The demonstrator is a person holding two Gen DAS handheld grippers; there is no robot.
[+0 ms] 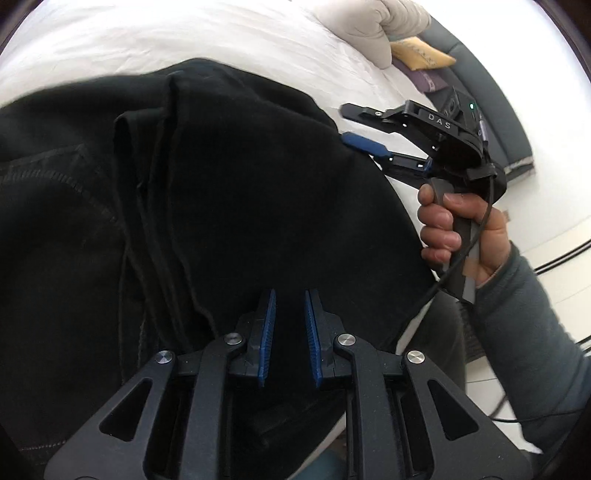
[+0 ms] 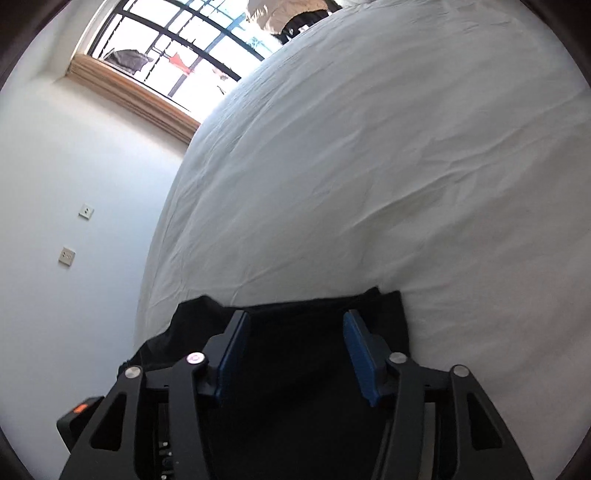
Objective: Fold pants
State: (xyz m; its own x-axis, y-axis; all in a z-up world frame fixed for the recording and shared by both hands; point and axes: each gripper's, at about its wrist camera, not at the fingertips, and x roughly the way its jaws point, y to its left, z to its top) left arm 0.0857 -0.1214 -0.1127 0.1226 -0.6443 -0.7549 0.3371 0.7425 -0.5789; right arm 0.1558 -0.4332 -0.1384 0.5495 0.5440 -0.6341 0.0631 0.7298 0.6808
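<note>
Black pants (image 1: 184, 206) lie in folds on a white bed (image 1: 184, 40), with a stitched back pocket at the left. My left gripper (image 1: 290, 295) hovers just above the dark cloth near its front edge, its blue pads a narrow gap apart, nothing visibly held. My right gripper (image 1: 349, 123) is at the pants' right edge, open, with one blue pad over the cloth. In the right wrist view the right gripper (image 2: 295, 317) is wide open above the end of the pants (image 2: 295, 369), with the cloth beneath the jaws.
A beige pillow (image 1: 380, 26) and yellow and purple cushions (image 1: 421, 55) lie at the bed's far right by a grey headboard (image 1: 491, 92). A white wall with sockets (image 2: 66, 254) and a window (image 2: 177, 48) lie beyond the bed. Cables run along the floor at right.
</note>
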